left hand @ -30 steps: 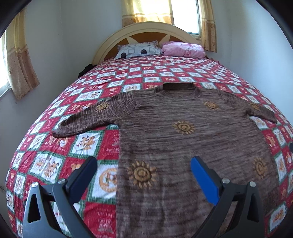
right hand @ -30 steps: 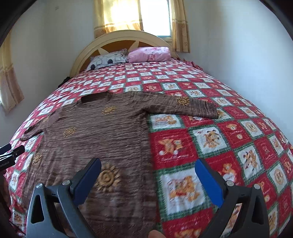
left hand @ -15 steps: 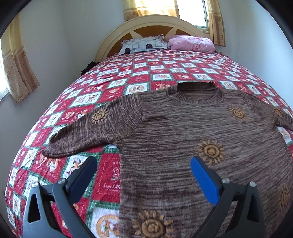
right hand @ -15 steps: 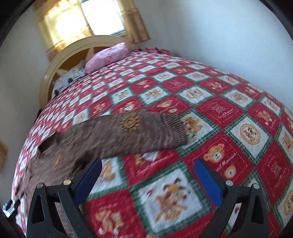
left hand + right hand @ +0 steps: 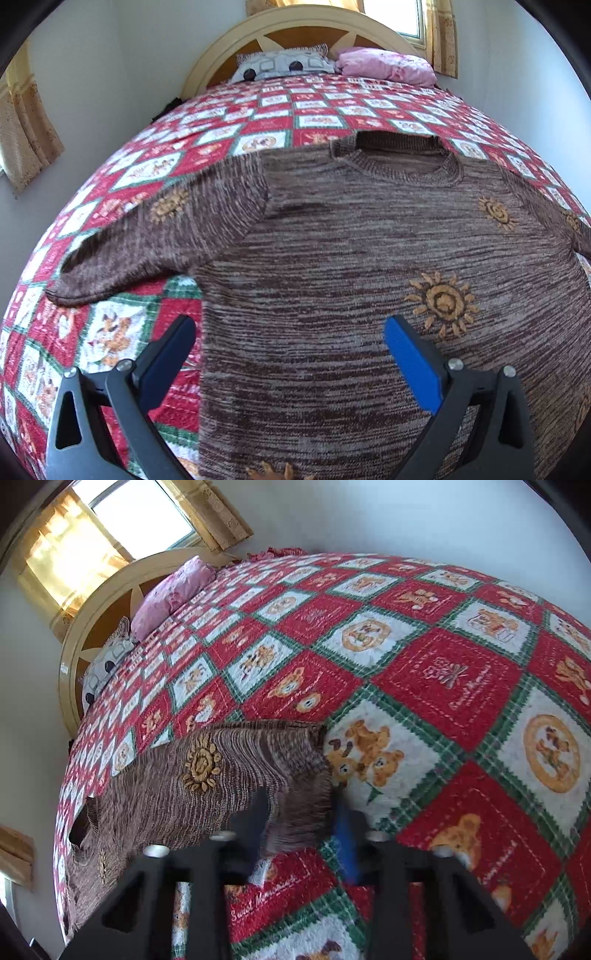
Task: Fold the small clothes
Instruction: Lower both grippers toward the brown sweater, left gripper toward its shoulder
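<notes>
A: Where is the sweater (image 5: 369,258)?

B: Spread flat, front up, on the quilt (image 5: 424,686), neck toward the headboard.

A: And the grippers?

B: The left gripper (image 5: 288,350) hangs wide open over the sweater's side edge, holding nothing. The right gripper (image 5: 301,823) has its fingers nearly together on the cuff (image 5: 310,775) of one sleeve.

A: How should it handle?

B: Likely soft, limp knit that is light, stretchy and sags. Cuffs, hem and shoulder seams look like the firmest holds.

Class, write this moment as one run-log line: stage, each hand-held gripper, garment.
stage: sleeve grasp | right hand-held gripper: shut on sweater cuff | left hand-held gripper: open above sweater | quilt: beneath
</notes>
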